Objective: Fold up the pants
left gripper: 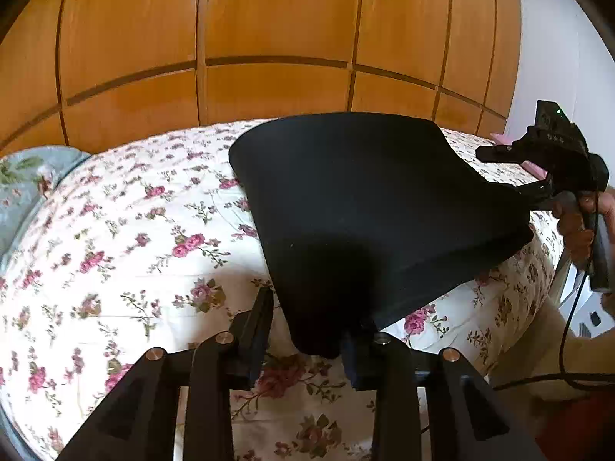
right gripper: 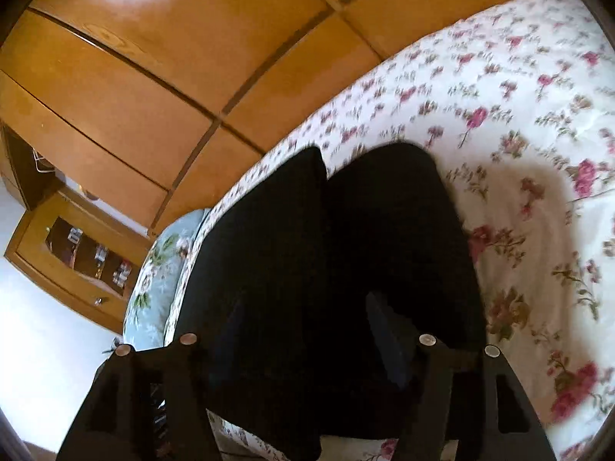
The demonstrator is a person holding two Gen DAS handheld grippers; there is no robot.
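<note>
Wooden wardrobe doors (left gripper: 276, 38) fill the background behind the bed (left gripper: 115, 238), which carries everything you are working with under its rose-print cover. The black pants (left gripper: 365, 207) lie folded into a thick slab on the bed, reaching from the near edge toward the wardrobe side; in the right wrist view they show as two dark panels side by side.

Your left gripper (left gripper: 307, 330) sits at the near edge of the bed with a corner of the pants hanging between its jaws. The jaws stand partly apart, one finger clear of the cloth, and you cannot tell from this angle whether the other side presses on it. Your right gripper (right gripper: 307, 330) is over the pants with dark fabric filling the gap between its jaws; black on black, so whether they pinch it cannot be told either. From the left wrist view it appears at the right edge of the bed, held in your hand (left gripper: 580, 223).

Risks from here: if one gripper has only loose contact, lifting will drag a single layer and the stack will slide open. Pulling the two ends unevenly would skew the fold. The cable (left gripper: 569, 345) trailing from your right hand could snag on the bed's corner.

Beyond a pillow (right gripper: 161, 269) at the head of the bed, a wooden cabinet (right gripper: 77, 253) holds small items too blurred to name.
</note>
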